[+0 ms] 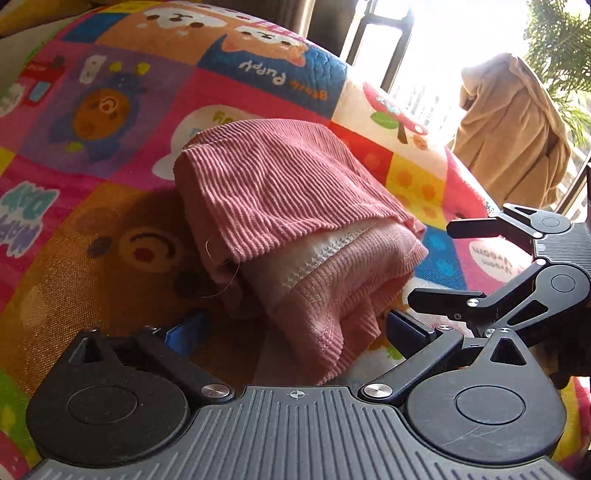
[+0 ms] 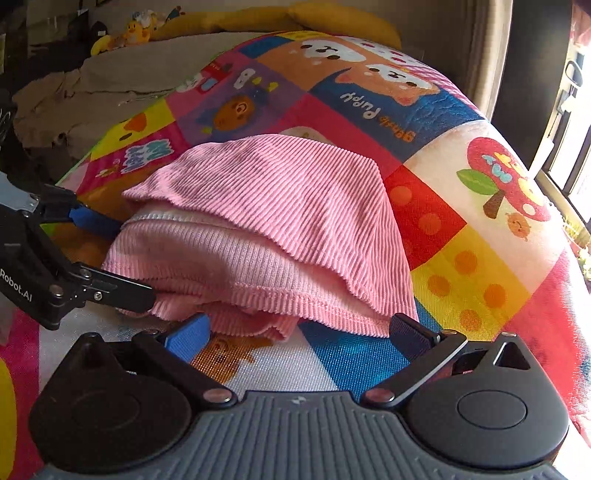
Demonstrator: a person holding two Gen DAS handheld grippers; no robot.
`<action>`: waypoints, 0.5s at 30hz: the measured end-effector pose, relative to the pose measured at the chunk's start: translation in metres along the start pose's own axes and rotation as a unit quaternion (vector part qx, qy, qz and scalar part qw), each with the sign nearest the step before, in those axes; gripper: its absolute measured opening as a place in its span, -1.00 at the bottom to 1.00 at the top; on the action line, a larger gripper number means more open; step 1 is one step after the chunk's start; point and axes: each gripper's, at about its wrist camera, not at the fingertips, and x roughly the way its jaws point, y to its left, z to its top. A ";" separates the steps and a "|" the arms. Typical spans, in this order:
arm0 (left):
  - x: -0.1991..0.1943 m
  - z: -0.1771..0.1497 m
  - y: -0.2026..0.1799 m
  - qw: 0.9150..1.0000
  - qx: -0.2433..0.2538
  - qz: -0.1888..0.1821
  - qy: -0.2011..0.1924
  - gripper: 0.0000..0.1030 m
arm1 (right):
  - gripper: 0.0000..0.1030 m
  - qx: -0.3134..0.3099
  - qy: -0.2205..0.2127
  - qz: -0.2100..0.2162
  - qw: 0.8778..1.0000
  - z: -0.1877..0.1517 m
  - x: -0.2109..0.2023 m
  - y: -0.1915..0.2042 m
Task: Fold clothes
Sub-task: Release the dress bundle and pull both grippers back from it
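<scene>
Pink ribbed-knit garment (image 1: 295, 221), folded into a thick bundle with a white inner hem showing, sits on a bright cartoon-print quilt (image 1: 110, 110) over a bed. Left gripper (image 1: 295, 328): fingers spread wide, blue pads either side of the bundle's near end, not clamping it; cloth lies between them. Right gripper (image 2: 299, 332): fingers also spread wide, blue pads at the bundle's front hem edge, holding nothing. In the right view the left gripper's fingers straddle the bundle's left side; whether they touch the cloth cannot be told. In the left view the right gripper sits just beside the bundle's right edge. Tan cloth (image 1: 513, 133) hangs by the window (image 1: 417, 66). Yellow pillow (image 2: 295, 18) at bed's far end.
</scene>
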 end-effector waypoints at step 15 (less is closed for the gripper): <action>0.013 0.013 0.019 0.992 -0.034 0.118 -0.021 1.00 | 1.00 0.181 -0.002 -0.102 0.978 -0.010 0.021 -0.049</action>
